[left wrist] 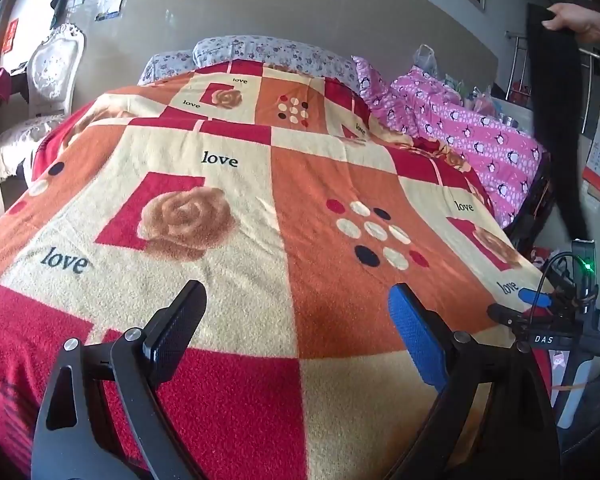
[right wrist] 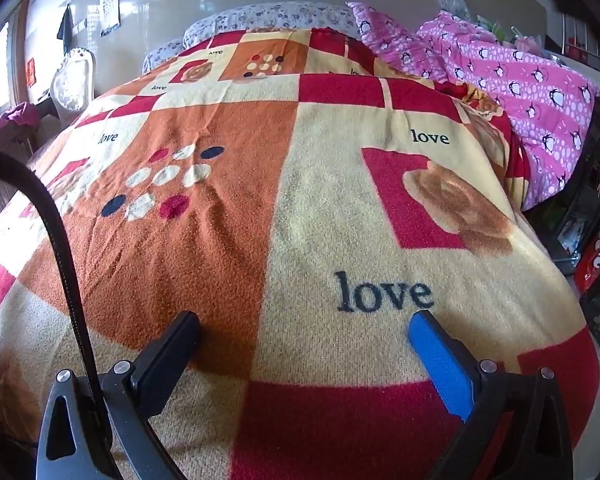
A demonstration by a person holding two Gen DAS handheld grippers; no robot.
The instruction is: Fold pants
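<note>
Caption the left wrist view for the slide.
Left gripper, jaws open, over patchwork "love" blanket; bare hand holds dark pants up at right.

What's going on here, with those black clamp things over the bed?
Both are hand-held grippers meant for folding pants, but the folding has not started. The left gripper and the right gripper hang open and empty over the patterned blanket. At the far right of the left view, a bare hand holds a dark garment, probably the pants, up in the air beside the bed. A pink penguin quilt lies bunched along the bed's right side.
</note>
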